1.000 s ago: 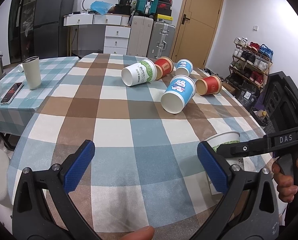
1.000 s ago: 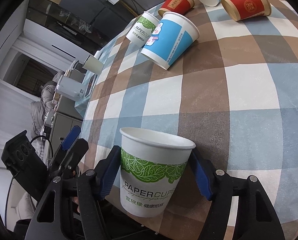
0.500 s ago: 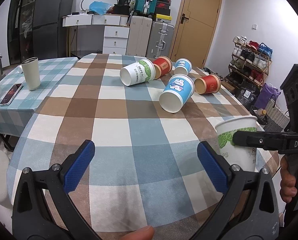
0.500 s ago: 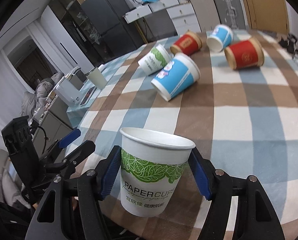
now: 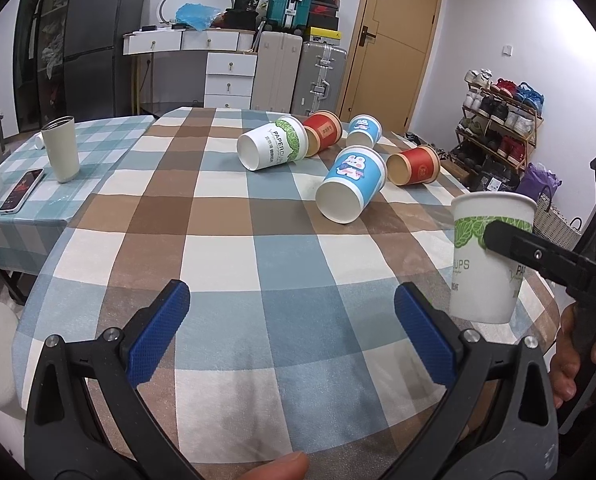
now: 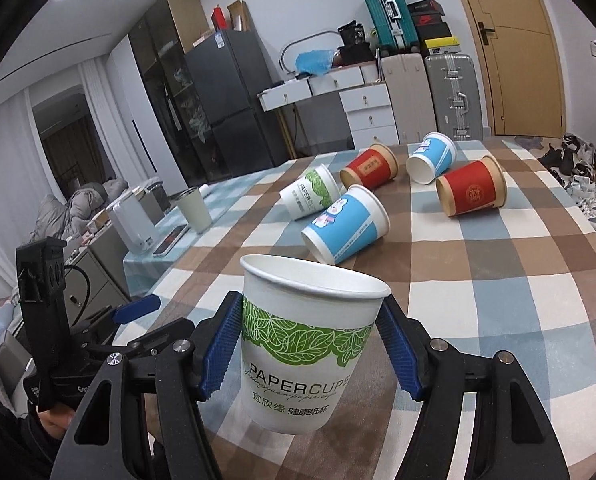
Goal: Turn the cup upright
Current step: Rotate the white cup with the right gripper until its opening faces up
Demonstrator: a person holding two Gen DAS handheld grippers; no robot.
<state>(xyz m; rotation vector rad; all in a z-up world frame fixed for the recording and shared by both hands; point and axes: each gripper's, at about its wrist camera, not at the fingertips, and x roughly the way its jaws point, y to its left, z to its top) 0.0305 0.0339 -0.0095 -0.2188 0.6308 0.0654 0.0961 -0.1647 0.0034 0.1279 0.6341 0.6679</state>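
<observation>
Both right gripper (image 6: pixel 309 346) fingers (image 6: pixel 219 344) clamp the upright cup (image 6: pixel 304 354).

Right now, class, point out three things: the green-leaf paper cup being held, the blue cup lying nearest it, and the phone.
Green-leaf paper cup (image 6: pixel 306 344): right wrist view, on its leaf band.
Blue cup (image 6: pixel 348 226): right wrist view, mid-side wall.
Phone (image 5: pixel 21 190): left wrist view, screen centre.
</observation>
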